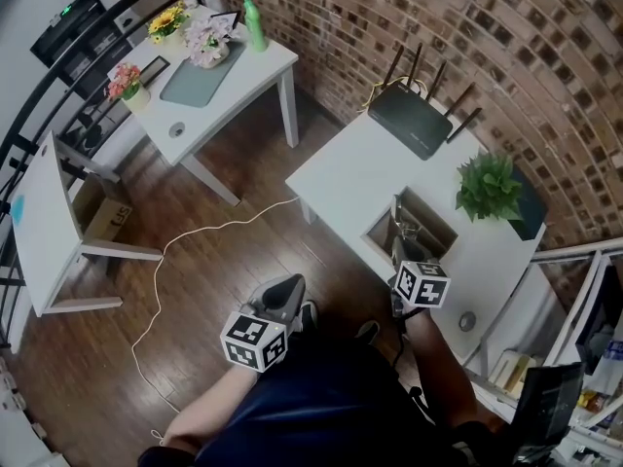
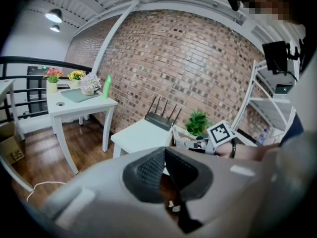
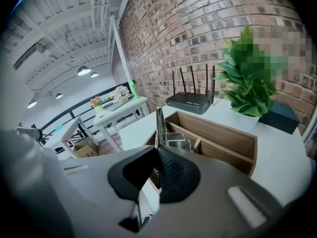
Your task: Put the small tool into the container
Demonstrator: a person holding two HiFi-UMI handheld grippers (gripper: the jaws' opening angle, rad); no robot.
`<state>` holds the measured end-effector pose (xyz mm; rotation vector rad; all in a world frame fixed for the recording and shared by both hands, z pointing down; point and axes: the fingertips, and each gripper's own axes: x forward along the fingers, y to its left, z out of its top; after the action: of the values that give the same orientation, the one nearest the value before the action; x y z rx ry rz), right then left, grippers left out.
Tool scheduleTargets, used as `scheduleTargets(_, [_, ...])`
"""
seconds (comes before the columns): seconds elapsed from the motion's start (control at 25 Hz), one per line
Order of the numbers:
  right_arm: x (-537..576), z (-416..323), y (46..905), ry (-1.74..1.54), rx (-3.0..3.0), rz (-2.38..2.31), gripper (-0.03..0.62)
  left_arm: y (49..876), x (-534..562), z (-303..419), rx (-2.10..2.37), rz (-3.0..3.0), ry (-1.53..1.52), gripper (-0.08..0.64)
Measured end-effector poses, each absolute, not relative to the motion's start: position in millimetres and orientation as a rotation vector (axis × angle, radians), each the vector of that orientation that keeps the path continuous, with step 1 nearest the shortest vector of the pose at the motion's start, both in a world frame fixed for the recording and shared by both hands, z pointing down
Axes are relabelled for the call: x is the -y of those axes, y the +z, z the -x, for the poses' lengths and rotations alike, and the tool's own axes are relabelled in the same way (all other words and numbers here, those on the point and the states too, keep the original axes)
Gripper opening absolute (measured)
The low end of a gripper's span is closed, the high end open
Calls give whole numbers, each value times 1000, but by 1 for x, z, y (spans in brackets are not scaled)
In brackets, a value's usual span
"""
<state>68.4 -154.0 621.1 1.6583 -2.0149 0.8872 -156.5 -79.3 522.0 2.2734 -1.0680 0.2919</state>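
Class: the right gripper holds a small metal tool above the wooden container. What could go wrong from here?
The right gripper pinches the small metal tool by a thin end only, so it may twist or slip. Released here, it could land on the divider of the wooden container.

Reddish-brown brick wall (image 1: 506, 37), white table (image 1: 350, 178), dark glossy wood floor (image 1: 224, 261), black router (image 1: 409, 120), green plant (image 1: 487, 185), light-brown wooden container (image 3: 223, 133), shiny silver small tool (image 3: 159, 123).

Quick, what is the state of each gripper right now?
Left gripper: closed, holding nothing.
Right gripper: closed on the small metal tool.
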Motion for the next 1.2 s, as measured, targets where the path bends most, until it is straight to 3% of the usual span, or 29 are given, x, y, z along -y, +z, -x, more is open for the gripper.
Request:
scheduleTargets(0.36, [154,-58,625,901,2030,-1630,28,524,82,152,1043,-2278,298,5])
scheduleTargets(0.48, [156,-54,622,906,2062,-1618,98,525,83,152,1042,-2275,294,5])
scheduleTargets(1.2, [141,-66,590,912,2158,-1675,112,519,79,118,980,-2316,295,5])
